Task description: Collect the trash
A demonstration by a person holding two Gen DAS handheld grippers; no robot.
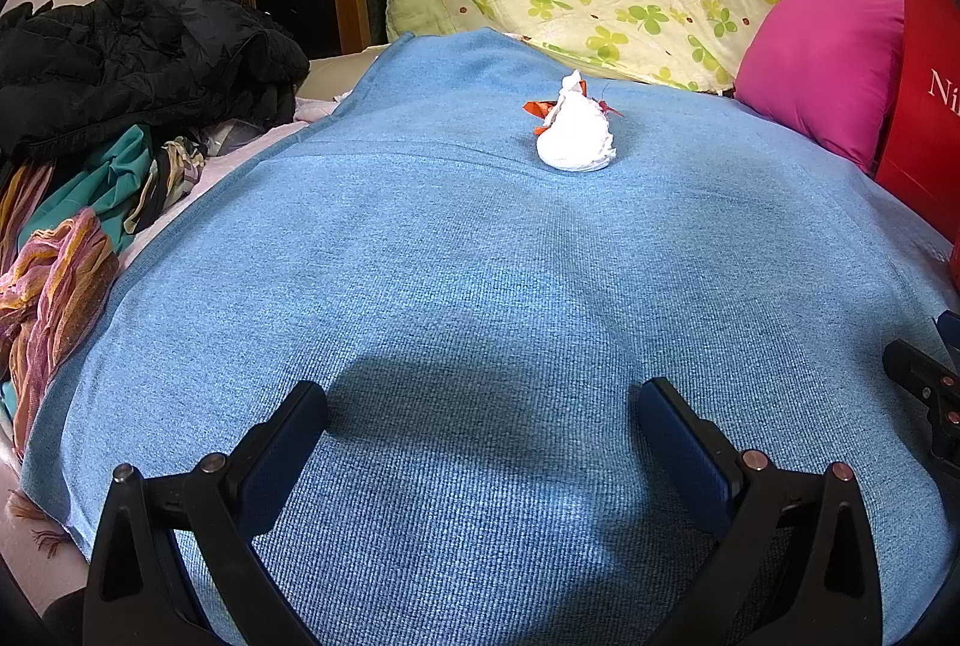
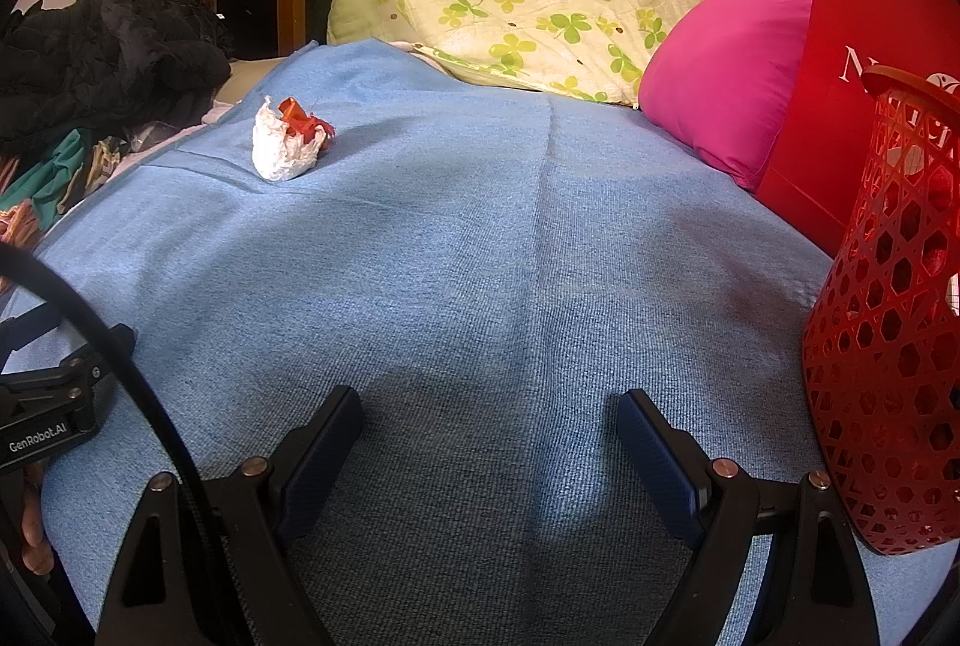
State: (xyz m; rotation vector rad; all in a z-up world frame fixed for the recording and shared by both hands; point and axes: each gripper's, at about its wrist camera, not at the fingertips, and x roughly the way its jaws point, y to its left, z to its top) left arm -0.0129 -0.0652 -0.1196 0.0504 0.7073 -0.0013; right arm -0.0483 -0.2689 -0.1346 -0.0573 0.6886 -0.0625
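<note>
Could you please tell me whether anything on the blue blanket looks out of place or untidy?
Yes. A crumpled white tissue with a scrap of orange wrapper tucked against it lies alone on the blue blanket, well ahead of both open grippers. It is litter on bedding. The red basket stands at the right edge.

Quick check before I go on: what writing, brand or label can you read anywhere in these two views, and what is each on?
"GenRobot.AI": white print on the left gripper's black body, seen in the right wrist view.
"Ni": large white letters on the red bag, cut off by the edge of the left wrist view.
"N": the same print on the bag in the right wrist view, the rest hidden behind the red basket.
Nothing else is readable.
</note>
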